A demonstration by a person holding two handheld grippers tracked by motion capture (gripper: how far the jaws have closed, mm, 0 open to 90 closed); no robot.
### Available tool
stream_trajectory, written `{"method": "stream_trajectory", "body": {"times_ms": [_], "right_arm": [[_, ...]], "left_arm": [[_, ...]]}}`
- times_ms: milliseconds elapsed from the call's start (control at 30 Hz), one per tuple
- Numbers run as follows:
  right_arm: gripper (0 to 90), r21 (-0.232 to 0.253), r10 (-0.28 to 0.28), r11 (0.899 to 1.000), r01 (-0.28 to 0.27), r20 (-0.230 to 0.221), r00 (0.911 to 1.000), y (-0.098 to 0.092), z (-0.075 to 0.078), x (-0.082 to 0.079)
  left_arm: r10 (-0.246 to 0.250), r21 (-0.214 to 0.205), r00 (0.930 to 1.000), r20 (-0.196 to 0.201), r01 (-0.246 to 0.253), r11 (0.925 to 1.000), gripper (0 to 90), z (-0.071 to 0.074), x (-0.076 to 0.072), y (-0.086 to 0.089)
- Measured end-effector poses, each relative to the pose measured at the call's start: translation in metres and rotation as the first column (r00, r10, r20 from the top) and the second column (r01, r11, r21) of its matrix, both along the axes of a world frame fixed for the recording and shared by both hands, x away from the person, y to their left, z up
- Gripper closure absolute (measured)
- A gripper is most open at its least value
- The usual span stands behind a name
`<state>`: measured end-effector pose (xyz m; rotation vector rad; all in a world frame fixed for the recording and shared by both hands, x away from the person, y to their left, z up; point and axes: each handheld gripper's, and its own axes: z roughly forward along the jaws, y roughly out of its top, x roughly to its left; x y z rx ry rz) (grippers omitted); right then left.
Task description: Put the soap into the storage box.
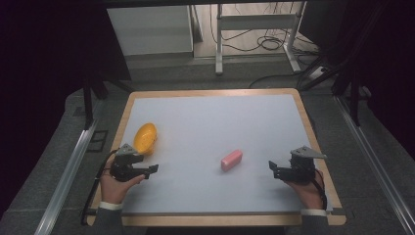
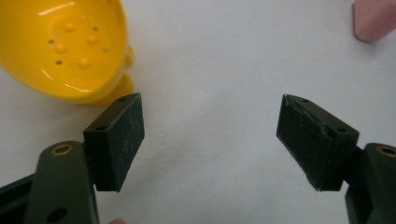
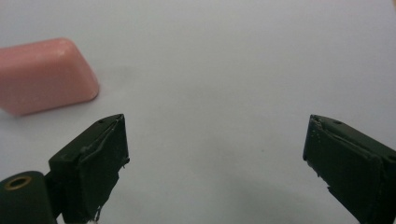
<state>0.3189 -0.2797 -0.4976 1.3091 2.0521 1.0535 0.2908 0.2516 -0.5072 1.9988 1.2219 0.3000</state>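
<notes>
**Soap bar lies nearer my right gripper**

My hands sit at the near table [image 1: 205,205] edge. The right gripper [image 1: 272,169] is spread, empty; the pink soap bar [image 1: 231,159] lies near its ten o'clock, long axis toward two o'clock. The left gripper [image 1: 152,169], also spread, sits beside the yellow dish [image 1: 145,137], farther from the soap.

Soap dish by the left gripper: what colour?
Yellow, glossy. The soap dish shows best in the left gripper view, with raised bumps and small holes inside.
</notes>
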Motion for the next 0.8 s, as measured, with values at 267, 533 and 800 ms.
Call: {"method": "stream_trajectory", "body": {"times_ms": [267, 533, 800], "right_arm": [[7.5, 0.026, -0.022, 0.999, 0.022, 0.02, 0.9996, -0.007, 0.001, -0.003], [8.1, 0.047, -0.023, 0.999, 0.023, 0.006, 0.9997, -0.017, 0.0, -0.006], [8.1, 0.042, -0.01, 0.999, 0.01, -0.003, 0.9999, -0.019, -0.001, -0.006]], "left_arm": [[-0.001, 0.01, 1.0, 0.006, 0.001, 1.0, 23.9, 0.001, -0.001, -0.001], [0.018, 0.032, 0.9996, 0.021, -0.018, 0.9993, 26.0, 0.015, -0.011, -0.008], [0.013, 0.025, 0.9995, 0.029, -0.014, 0.9996, 25.6, 0.024, -0.018, -0.014]]}}
